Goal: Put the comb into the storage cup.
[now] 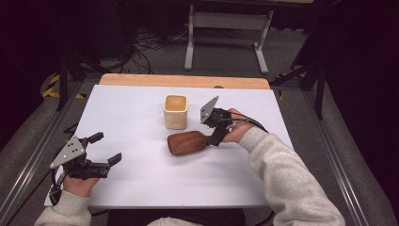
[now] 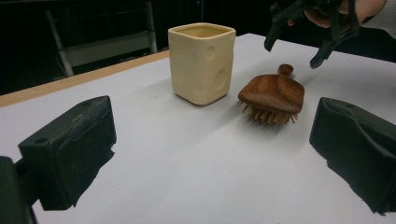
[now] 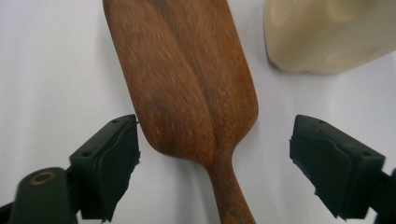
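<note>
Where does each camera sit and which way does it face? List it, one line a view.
High view: above the person's side, facing forward and down on the white table; forearms, left tool, right tool.
Left gripper view: low on the left tool, facing the cream cup, wooden brush and right tool.
Right gripper view: on the right tool, facing down at the brush handle.
All share brush and cup.

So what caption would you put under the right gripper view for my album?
Open right claw straddling the wooden brush near its handle, cream cup just beyond.
</note>
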`<state>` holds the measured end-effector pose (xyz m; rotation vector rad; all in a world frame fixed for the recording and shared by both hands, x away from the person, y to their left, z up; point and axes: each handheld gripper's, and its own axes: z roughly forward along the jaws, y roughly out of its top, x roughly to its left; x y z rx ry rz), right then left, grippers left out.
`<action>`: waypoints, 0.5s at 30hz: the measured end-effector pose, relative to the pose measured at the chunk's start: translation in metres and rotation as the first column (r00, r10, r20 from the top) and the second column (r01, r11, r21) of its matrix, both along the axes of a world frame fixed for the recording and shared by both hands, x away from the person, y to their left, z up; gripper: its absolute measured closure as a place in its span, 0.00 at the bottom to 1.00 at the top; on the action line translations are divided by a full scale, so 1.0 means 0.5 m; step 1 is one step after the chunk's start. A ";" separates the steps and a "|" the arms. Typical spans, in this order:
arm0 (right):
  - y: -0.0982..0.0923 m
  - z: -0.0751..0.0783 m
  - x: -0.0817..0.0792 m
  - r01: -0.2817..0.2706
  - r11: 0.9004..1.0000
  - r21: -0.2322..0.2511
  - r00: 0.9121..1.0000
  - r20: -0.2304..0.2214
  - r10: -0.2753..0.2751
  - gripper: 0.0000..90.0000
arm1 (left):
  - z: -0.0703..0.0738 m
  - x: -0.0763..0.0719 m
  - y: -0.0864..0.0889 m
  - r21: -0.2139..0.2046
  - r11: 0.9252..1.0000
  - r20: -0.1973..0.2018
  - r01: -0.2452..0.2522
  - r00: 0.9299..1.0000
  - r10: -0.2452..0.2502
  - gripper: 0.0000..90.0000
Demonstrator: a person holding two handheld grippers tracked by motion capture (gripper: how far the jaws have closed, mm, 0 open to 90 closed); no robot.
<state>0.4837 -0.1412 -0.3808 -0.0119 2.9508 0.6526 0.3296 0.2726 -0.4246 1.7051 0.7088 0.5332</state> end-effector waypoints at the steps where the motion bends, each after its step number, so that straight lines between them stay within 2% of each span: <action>1: 0.001 -0.004 0.003 -0.009 1.000 -0.026 1.000 0.003 0.009 0.21 | 0.000 0.000 0.000 0.001 1.000 0.000 0.001 1.000 -0.001 0.02; 4: 0.005 -0.013 0.008 -0.017 0.995 -0.099 1.000 -0.009 0.016 0.25 | -0.001 0.000 0.002 0.000 1.000 0.002 0.002 1.000 -0.002 0.01; 7: 0.008 -0.017 0.009 -0.029 0.992 -0.122 0.999 -0.019 0.027 0.28 | -0.002 -0.001 0.002 0.002 1.000 -0.001 0.001 1.000 -0.001 0.02; 9: 0.010 -0.028 0.017 -0.039 0.985 -0.165 0.999 -0.025 0.035 0.31 | -0.003 -0.002 0.003 0.002 1.000 -0.004 -0.002 1.000 0.002 0.02; 10: 0.010 -0.028 0.017 -0.039 0.985 -0.165 0.999 -0.025 0.035 0.31 | -0.003 -0.002 0.004 0.003 1.000 -0.005 -0.003 1.000 0.003 0.02; 12: 0.012 -0.036 0.022 -0.038 0.976 -0.213 0.999 -0.037 0.030 0.35 | -0.003 -0.003 0.003 -0.003 1.000 -0.001 -0.003 1.000 0.003 0.02; 15: 0.013 -0.040 0.026 -0.052 0.975 -0.218 0.998 -0.039 0.044 0.36 | -0.003 -0.003 0.004 -0.001 1.000 -0.001 -0.002 1.000 0.002 0.02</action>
